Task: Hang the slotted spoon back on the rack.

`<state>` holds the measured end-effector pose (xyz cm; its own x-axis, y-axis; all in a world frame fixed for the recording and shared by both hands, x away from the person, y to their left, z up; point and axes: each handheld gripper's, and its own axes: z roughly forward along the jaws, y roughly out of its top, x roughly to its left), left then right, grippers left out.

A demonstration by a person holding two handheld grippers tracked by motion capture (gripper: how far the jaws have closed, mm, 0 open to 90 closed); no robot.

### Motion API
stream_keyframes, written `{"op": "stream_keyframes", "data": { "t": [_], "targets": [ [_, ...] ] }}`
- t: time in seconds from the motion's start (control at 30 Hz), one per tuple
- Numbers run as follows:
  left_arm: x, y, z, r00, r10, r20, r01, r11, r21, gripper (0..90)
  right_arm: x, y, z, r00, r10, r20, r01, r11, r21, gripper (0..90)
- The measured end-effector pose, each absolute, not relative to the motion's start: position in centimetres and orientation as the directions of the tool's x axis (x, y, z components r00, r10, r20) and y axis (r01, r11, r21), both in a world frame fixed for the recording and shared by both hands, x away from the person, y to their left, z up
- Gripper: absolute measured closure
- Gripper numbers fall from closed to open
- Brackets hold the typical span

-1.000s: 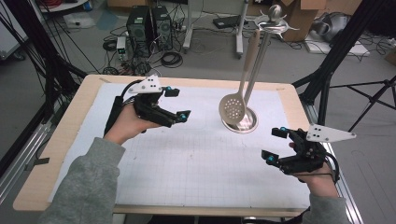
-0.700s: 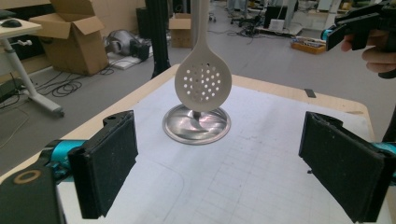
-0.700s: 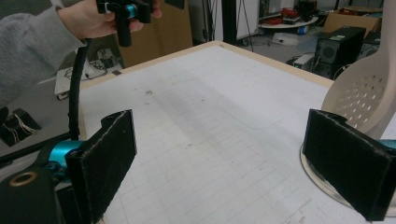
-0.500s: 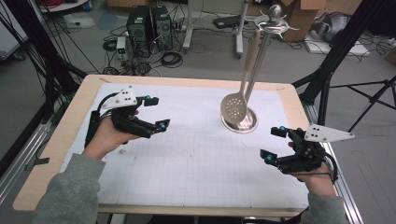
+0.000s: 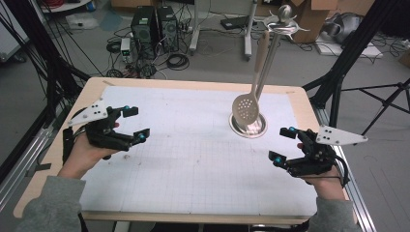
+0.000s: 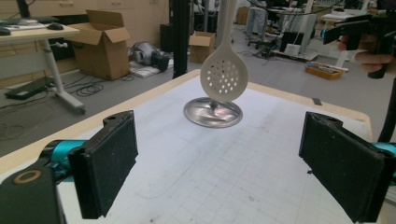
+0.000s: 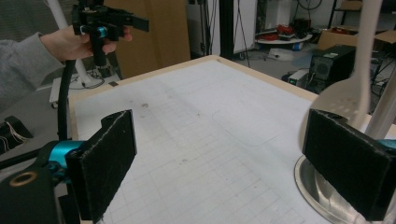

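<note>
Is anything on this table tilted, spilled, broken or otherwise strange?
Nothing stands out. The slotted spoon hangs from its stand, whose base sits flat on the table. No spill or damage shows. Both tongs, left and right, are open and hold nothing.

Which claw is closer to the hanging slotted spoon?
The right claw. It sits just beside the stand's round base, while the left claw is across the table from the slotted spoon.

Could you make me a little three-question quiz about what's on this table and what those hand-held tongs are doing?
1. True or false: the slotted spoon lies flat on the table.
2. The left tongs are: A) open, B) shut on the spoon.
3. What stands under the hanging spoon?

Key: 1. False, it hangs from the rack. 2. A; the right tongs are open too. 3. The rack's round metal base.
</note>
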<state>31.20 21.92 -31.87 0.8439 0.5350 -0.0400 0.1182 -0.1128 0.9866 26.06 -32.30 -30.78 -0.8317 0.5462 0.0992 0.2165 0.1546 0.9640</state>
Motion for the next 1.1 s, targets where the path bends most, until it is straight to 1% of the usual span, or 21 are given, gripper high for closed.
{"op": "stream_keyframes", "data": {
  "t": [0.3, 0.4, 0.63, 0.67, 1.1],
  "targets": [
    [30.1, 23.5, -32.8, 0.828, 0.560, -0.035, 0.113, -0.105, 0.988, 12.0, 26.0, -32.1, -30.6, -0.833, 0.546, 0.092, 0.212, 0.160, 0.964, 8.9],
    [29.3, 24.2, -33.0, 0.814, 0.581, -0.012, 0.083, -0.095, 0.992, 12.0, 26.0, -31.9, -30.7, -0.834, 0.544, 0.091, 0.212, 0.164, 0.963, 8.9],
    [28.6, 25.3, -33.5, 0.799, 0.601, -0.015, 0.092, -0.097, 0.991, 12.1, 26.1, -31.9, -30.7, -0.833, 0.545, 0.096, 0.218, 0.163, 0.962, 8.9],
    [28.3, 25.6, -33.6, 0.787, 0.617, 0.000, 0.081, -0.103, 0.991, 12.0, 26.1, -31.9, -30.7, -0.832, 0.546, 0.095, 0.217, 0.163, 0.962, 8.9],
    [27.6, 27.0, -34.4, 0.759, 0.651, -0.020, 0.099, -0.085, 0.991, 12.0, 26.3, -31.5, -30.8, -0.835, 0.544, 0.086, 0.217, 0.181, 0.959, 8.9]
  ]
}}
